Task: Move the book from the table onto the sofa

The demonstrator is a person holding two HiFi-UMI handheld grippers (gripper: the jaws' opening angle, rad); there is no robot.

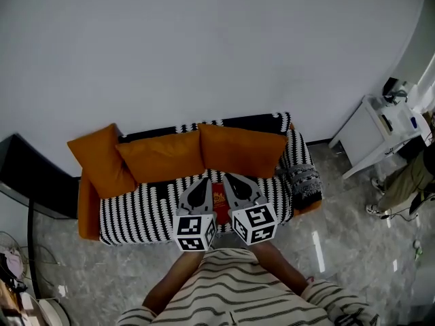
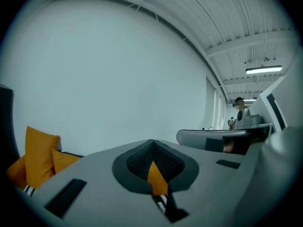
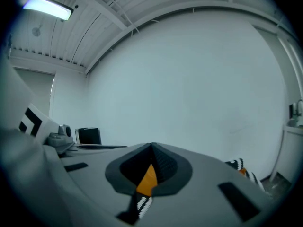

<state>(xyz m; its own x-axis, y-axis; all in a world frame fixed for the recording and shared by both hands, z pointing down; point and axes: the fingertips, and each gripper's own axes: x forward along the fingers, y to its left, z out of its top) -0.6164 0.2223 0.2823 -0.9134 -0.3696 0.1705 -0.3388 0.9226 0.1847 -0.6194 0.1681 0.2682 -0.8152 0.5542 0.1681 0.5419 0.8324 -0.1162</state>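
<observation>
A small red book (image 1: 219, 197) lies on the seat of the black-and-white striped sofa (image 1: 143, 216), in front of the orange cushions (image 1: 204, 151). It shows only in the head view, in the gap between my two grippers, and is partly hidden by them. My left gripper (image 1: 202, 180) and right gripper (image 1: 230, 177) hang side by side over the sofa's front, pointing at the cushions. Both are shut with nothing in them. In the left gripper view the jaws (image 2: 152, 143) meet with nothing between them, and so do the right gripper's (image 3: 151, 148).
A grey patterned throw (image 1: 304, 182) drapes over the sofa's right arm. A white table (image 1: 380, 131) and a person (image 1: 404, 178) stand at the right. A dark cabinet (image 1: 34, 175) sits left of the sofa. A bare white wall rises behind it.
</observation>
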